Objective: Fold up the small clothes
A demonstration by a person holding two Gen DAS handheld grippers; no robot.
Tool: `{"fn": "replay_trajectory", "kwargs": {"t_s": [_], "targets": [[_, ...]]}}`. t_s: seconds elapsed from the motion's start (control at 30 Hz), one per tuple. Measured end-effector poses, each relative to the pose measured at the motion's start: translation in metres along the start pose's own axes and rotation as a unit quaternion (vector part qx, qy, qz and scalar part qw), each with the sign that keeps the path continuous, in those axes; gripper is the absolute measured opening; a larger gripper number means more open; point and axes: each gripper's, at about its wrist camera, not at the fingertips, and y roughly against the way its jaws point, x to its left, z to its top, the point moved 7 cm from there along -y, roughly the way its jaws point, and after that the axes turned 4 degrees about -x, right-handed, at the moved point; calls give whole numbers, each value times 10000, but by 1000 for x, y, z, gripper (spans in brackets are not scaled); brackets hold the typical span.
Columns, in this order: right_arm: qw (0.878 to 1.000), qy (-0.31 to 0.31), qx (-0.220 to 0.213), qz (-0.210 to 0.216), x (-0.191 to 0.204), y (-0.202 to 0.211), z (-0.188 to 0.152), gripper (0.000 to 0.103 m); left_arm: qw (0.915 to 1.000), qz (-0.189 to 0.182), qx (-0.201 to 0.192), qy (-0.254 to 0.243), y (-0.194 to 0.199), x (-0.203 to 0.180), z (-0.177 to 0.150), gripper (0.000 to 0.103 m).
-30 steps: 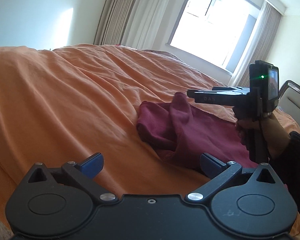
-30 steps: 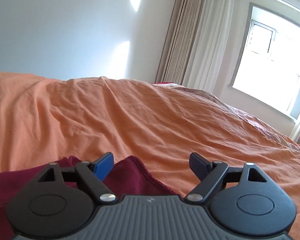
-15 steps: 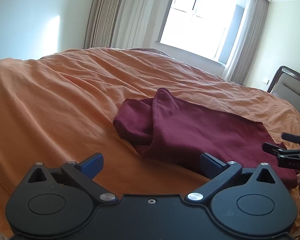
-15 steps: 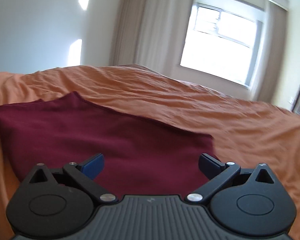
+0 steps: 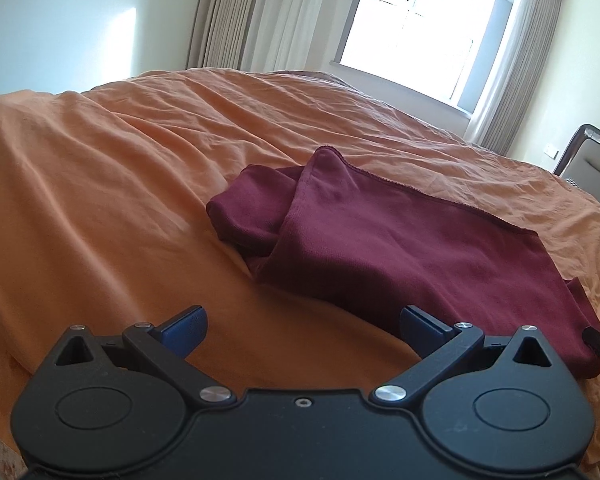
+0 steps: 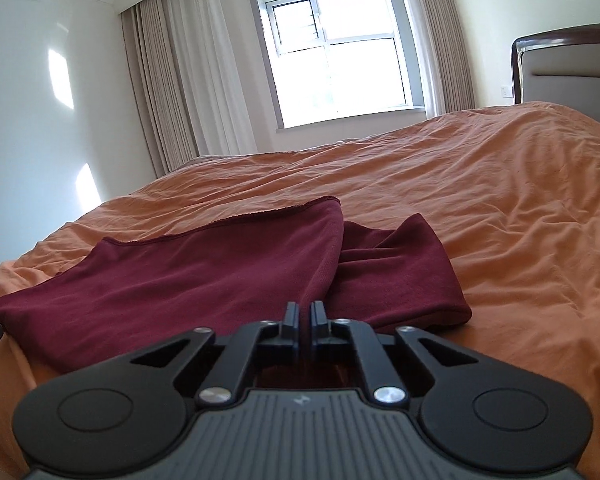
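Lying on the bed, on its orange cover, is the dark red garment, partly folded: one layer with a stitched hem is laid over a bunched part underneath that sticks out at one end. The left tongs hover low over the bed just beside the garment's near edge, blue pads wide apart, nothing between them; the right-side pad is at the cloth's edge, touching or not, cannot tell. In the right wrist view the right tongs are closed together at the garment's near edge, right where the top layer's fold comes down; cloth shows under the fingers, looks pinched, but the actual grip is hidden by the fingers. A bit of the right tongs shows in the left wrist view at the garment's far right corner. Beyond the garment, past the far side of the bed: window with curtains both sides. Headboard at the bed's end, off to the right of the garment in the right wrist view.
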Motion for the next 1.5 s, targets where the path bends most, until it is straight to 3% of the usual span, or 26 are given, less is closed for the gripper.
{"fn": "replay_trajectory", "kwargs": {"t_s": [0.23, 0.5, 0.93, 1.03, 1.1, 1.23, 1.3, 1.4, 1.5], "targets": [[9998, -149, -94, -4, -10, 15, 3, 3, 10000, 4, 29, -44, 2, -3, 0, 102], [9989, -443, -6, -128, -11, 33, -17, 3, 9999, -53, 100, -120, 1, -6, -2, 102], [9989, -441, 44, -162, -5, 33, -24, 6, 9997, -167, 172, -89, -6, -11, -5, 102], [9984, -517, 12, -205, -8, 34, -24, 20, 9997, -173, 159, -43, -7, -10, -6, 102], [9985, -497, -44, -238, -9, 35, -23, 39, 9998, -194, 50, 89, -6, -8, -3, 102], [9986, -473, -117, -214, -10, 34, -19, 63, 9989, -230, -234, 345, 1, -7, 6, 102], [9985, -475, -156, -231, -8, 33, -17, 81, 9983, -254, -340, 390, 3, -10, 9, 102], [9987, -354, -289, -225, 0, 33, -15, 98, 9978, -304, -403, 441, 1, -14, 12, 102], [9985, -197, -430, -282, 7, 34, -16, 103, 9968, -357, -420, 578, -3, -17, 14, 102]]}}
